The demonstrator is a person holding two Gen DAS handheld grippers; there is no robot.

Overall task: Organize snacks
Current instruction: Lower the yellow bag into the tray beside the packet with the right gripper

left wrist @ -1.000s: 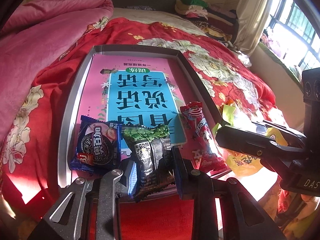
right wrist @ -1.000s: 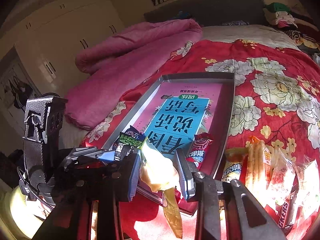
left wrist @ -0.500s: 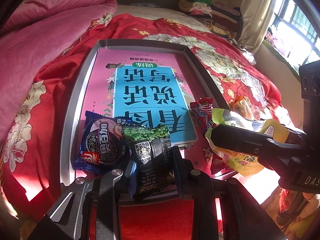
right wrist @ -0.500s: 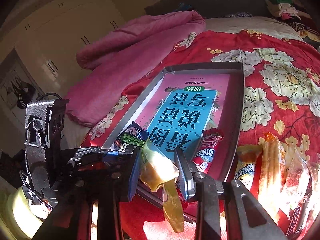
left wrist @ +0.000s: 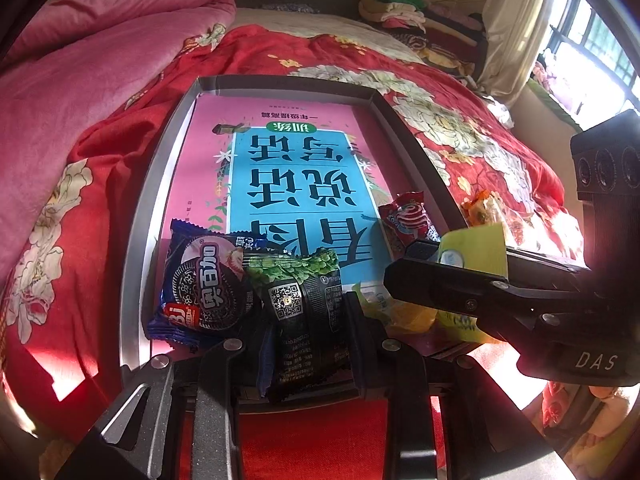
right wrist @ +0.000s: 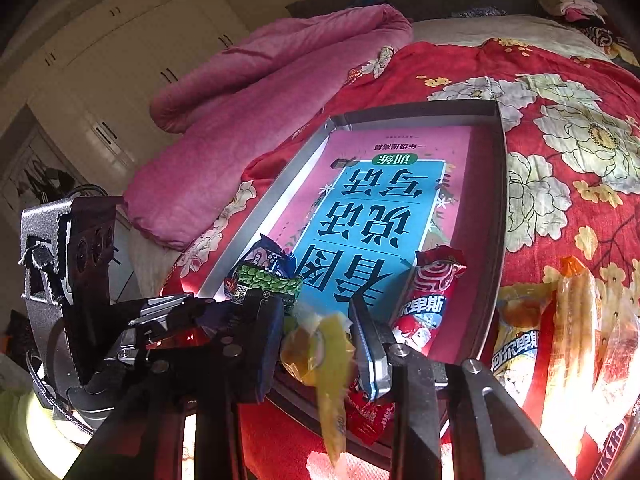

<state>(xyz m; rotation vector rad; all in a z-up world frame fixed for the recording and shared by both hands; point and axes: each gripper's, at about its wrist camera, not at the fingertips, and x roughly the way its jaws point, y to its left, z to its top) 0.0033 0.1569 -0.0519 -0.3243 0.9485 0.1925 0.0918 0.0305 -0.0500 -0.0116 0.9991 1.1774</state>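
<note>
A grey metal tray (left wrist: 160,184) lies on the red flowered bedspread with a pink and blue book in it. At its near end lie a blue cookie packet (left wrist: 200,284) and a red packet (left wrist: 408,220). My left gripper (left wrist: 310,328) is shut on a black and green pea packet (left wrist: 300,304) at the tray's near edge. My right gripper (right wrist: 316,332) is shut on a crumpled yellow packet (right wrist: 320,348), just over the near rim, between the pea packet (right wrist: 268,284) and the red packet (right wrist: 432,300). In the left wrist view it comes in from the right.
Several loose snacks (right wrist: 576,320) lie on the bedspread right of the tray (right wrist: 500,200), among them a chocolate bar (right wrist: 612,452). A pink quilt (left wrist: 80,80) is heaped on the left. Folded clothes (left wrist: 400,4) lie at the headboard. White wardrobes (right wrist: 120,60) stand beyond the bed.
My right gripper has come down and leftward with the yellow packet, now over the tray's near edge close beside the left gripper. The left gripper and its pea packet have stayed put.
</note>
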